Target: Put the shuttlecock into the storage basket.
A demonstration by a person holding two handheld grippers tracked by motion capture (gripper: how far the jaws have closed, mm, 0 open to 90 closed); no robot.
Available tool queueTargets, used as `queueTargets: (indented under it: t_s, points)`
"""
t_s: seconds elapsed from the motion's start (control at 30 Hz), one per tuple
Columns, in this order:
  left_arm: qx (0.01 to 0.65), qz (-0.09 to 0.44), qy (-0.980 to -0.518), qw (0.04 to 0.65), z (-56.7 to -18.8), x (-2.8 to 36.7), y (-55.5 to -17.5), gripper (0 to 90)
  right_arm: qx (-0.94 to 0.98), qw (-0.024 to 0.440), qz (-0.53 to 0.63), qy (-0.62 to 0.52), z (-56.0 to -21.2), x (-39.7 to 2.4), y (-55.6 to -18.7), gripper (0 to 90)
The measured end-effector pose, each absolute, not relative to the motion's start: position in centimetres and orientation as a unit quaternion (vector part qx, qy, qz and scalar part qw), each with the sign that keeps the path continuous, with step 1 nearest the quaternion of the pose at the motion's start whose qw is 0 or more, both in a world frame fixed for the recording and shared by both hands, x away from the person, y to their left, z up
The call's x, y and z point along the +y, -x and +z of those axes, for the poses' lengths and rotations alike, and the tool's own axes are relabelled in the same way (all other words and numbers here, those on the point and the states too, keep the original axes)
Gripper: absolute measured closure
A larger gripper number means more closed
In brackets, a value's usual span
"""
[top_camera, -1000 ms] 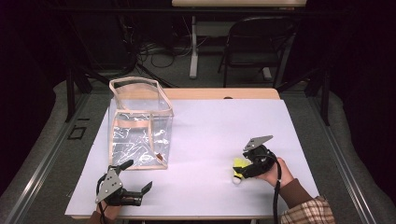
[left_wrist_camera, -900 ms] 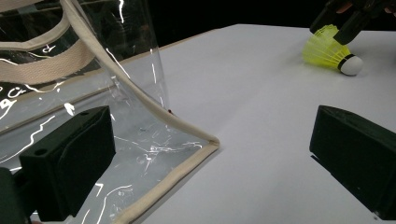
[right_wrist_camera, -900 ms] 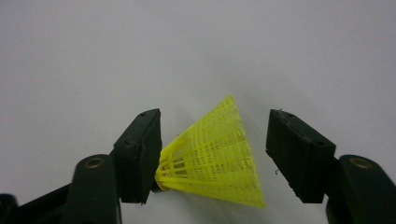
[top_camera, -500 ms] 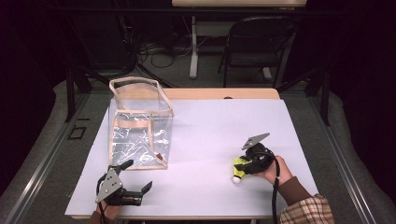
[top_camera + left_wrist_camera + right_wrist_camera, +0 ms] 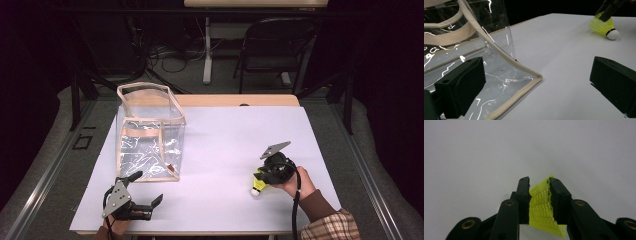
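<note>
A yellow shuttlecock (image 5: 258, 184) with a white cork tip touches the white table at the right. My right gripper (image 5: 264, 177) is shut on its mesh skirt (image 5: 541, 205), which is squeezed between the two jaws. From the left gripper view the shuttlecock (image 5: 604, 26) sits at the far upper right. A clear plastic bag (image 5: 148, 132) with beige trim stands upright at the table's left. My left gripper (image 5: 150, 192) rests open near the front edge, just in front of the bag's near corner (image 5: 534, 76).
The white table (image 5: 225, 135) has bare surface between the bag and the shuttlecock. A dark folding chair (image 5: 272, 45) and a desk with cables stand beyond the far edge. Grey floor flanks both sides.
The right gripper has tilted down and shifted slightly toward the front, and the shuttlecock's cork now points down at the table. The left gripper and the bag have not moved.
</note>
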State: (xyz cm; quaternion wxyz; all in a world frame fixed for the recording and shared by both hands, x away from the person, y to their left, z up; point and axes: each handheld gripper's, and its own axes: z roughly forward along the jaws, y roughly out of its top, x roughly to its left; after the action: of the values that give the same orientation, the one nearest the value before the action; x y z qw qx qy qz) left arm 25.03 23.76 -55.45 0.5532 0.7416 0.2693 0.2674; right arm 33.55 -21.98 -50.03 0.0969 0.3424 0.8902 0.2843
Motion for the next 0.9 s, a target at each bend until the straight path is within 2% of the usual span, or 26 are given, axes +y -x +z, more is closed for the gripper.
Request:
queueTargets:
  t_s: [0.37,0.9]
  points:
    - [0.270,0.268,-0.740,0.555,-55.4,23.8,-25.0,0.1,0.875,0.077,0.317,-0.358,-49.0,-21.8,-32.8,88.5]
    - [0.269,0.264,-0.742,0.554,-55.5,23.8,-25.0,0.1,0.864,0.122,0.341,-0.349,-47.8,-21.0,-31.6,89.8]
